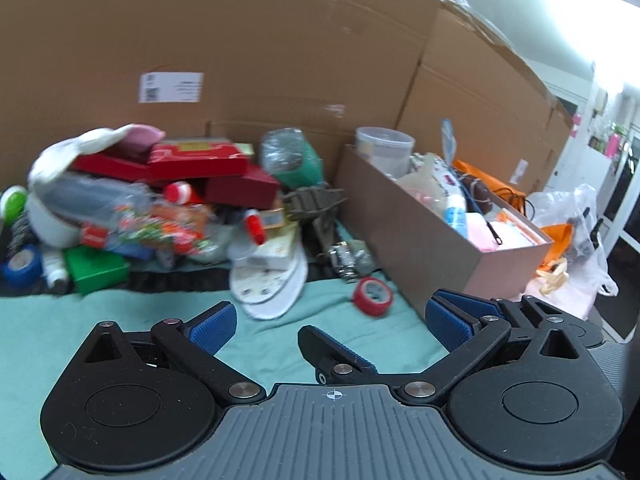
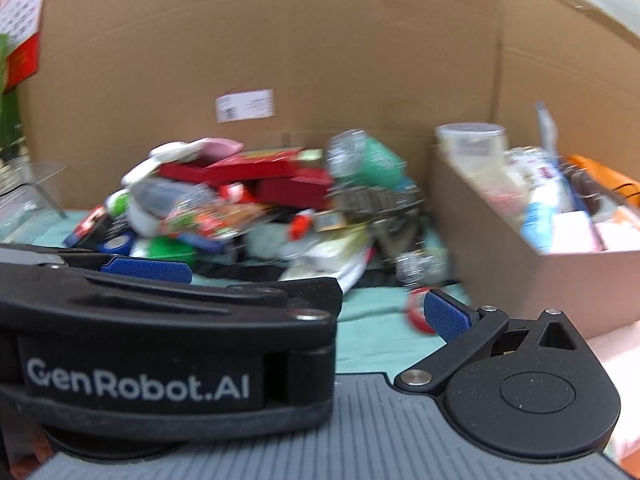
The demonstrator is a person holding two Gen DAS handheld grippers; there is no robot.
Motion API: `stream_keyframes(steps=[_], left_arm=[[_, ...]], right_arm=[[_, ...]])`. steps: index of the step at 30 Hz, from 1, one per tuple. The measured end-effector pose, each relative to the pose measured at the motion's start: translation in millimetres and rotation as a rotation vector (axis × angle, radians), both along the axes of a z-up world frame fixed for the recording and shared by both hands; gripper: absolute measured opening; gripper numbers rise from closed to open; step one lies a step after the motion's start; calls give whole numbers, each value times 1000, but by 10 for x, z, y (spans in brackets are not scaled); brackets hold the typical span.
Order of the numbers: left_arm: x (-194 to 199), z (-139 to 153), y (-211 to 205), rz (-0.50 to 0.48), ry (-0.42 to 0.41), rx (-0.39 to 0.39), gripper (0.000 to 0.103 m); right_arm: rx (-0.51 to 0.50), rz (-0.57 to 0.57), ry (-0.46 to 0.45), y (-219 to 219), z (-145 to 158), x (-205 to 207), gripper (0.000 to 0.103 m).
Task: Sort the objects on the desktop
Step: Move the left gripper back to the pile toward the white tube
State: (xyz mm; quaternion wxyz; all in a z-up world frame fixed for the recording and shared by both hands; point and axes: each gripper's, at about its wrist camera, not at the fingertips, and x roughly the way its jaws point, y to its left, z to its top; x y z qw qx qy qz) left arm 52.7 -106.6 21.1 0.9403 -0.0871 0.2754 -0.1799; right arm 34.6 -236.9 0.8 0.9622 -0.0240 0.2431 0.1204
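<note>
Both tools hang low over the green cloth surface, with nothing in either one. The left gripper has its jaws spread wide. The right gripper shows only one blue-padded finger, swung well out. Its partner is hidden behind the body of the left tool, so I take those jaws to be apart too, though I can't swear to it.

That overlap is the first worry. The left tool lies right across the right camera's view, and the two are close enough to knock together if both reach at once.

The things to sort sit in a heaped pile against the big cardboard cartons: red boxes, bottles, wrappers, a blue tape roll at the edge. Pulling anything from low in that heap could bring the red boxes on top sliding down.

The red tape roll lies alone on the cloth, near the brown box and nearest the jaws. It looks tilted on its rim, so a glancing touch could send it rolling off or under the box wall.

The brown box is already crowded, and a careless drop there may bounce out or tip the clear tub at its far end.
</note>
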Motion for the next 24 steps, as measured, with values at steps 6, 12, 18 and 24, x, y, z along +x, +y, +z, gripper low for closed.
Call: stream_keyframes(steps=[6,12,18,24], left_arm=[[-122,-128,390,78,24,-12,103],[-114,-202,647,118,49,-31,103],[-86,-268,857,151,45,-34,103],[-27,-328,1337,242,49,-56,103]], right_arm=[[16,65,59,378,-123,14,103],[-4,100,92,637,-200,65,103],[-8,138,116,826,-264,157,103],[-66,231,64,1086,-335,209,103]])
